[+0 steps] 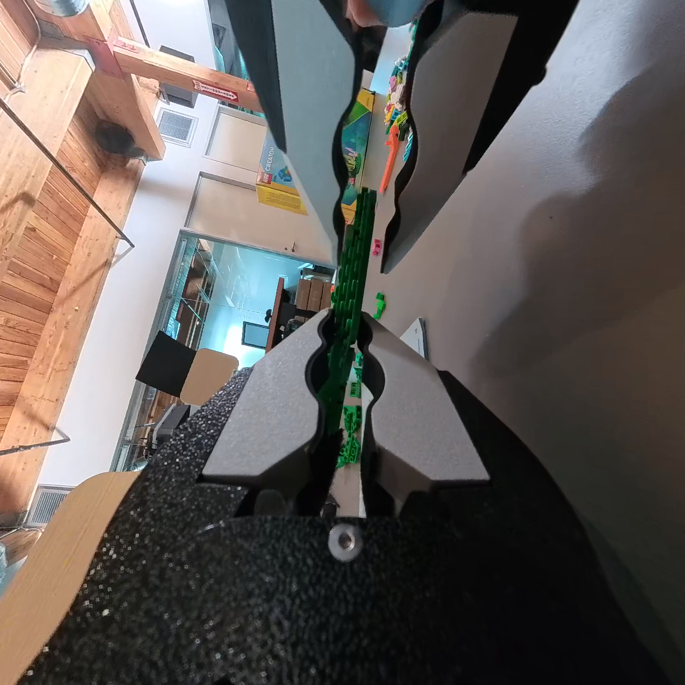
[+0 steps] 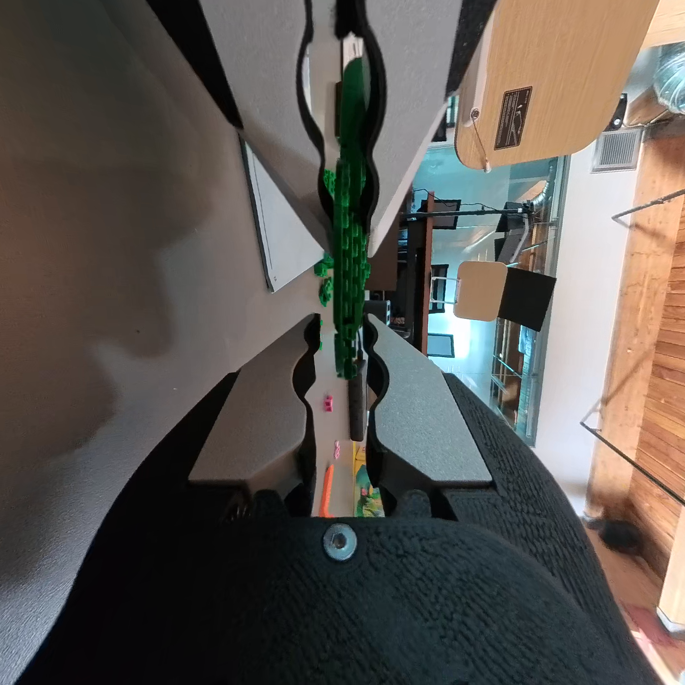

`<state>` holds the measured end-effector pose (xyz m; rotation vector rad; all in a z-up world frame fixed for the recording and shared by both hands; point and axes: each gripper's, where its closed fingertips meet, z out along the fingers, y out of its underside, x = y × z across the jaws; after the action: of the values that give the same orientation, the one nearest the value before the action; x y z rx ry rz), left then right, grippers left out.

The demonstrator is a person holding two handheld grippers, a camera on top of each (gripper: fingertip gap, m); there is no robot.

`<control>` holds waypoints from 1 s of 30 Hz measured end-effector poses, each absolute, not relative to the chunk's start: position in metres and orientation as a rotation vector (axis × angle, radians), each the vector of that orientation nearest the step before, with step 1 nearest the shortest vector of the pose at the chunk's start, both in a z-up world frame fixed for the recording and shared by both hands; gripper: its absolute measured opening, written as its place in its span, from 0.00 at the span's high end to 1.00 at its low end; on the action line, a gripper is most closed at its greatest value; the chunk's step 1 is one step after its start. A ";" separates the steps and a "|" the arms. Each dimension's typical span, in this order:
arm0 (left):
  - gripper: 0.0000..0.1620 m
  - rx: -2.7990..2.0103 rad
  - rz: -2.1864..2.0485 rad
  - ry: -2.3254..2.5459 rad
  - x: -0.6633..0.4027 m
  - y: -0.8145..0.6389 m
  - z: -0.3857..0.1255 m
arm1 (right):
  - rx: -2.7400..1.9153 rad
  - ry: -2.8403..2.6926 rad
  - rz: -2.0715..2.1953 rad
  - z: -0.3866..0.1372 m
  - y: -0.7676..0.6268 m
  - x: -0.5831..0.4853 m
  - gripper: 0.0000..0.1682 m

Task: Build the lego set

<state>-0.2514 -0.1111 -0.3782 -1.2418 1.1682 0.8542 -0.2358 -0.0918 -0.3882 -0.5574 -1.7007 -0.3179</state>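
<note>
A flat green lego plate build [image 1: 354, 259] is held edge-on above the grey table [image 1: 556, 259], between the two grippers that face each other. My left gripper [image 1: 346, 318] is shut on its near end, and its far fingers show in the right wrist view [image 2: 348, 252]. My right gripper [image 2: 341, 318] sits around the other end of the green build [image 2: 348, 281] with its jaws a little apart, a strip of table showing beside the plate. It also shows at the top of the left wrist view [image 1: 361, 265].
Loose green bricks [image 1: 350, 426] and a pink brick [image 2: 328, 403] lie on the table under the build. An orange piece [image 1: 391, 155], a heap of coloured bricks [image 1: 398, 100], the lego box [image 1: 281, 178] and a booklet [image 2: 281, 222] lie nearby. A dark bar [image 2: 356, 407] lies by the box. Less than 4 cm separates the two grippers' tips.
</note>
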 end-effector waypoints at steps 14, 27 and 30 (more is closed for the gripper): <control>0.94 -1.251 0.839 1.196 -0.250 -0.113 -0.384 | -0.509 -1.714 -0.375 -0.390 -0.093 -0.236 0.95; 0.94 -1.250 0.803 1.148 -0.250 -0.113 -0.377 | -0.490 -1.641 -0.268 -0.380 -0.095 -0.234 0.90; 0.94 -1.254 0.797 1.127 -0.253 -0.112 -0.376 | -0.524 -1.595 -0.195 -0.371 -0.096 -0.234 0.80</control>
<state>-0.2525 -0.1118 -0.3756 -1.2545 1.1273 0.7973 -0.2336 -0.0964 -0.3706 -0.5237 -1.5954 -0.1952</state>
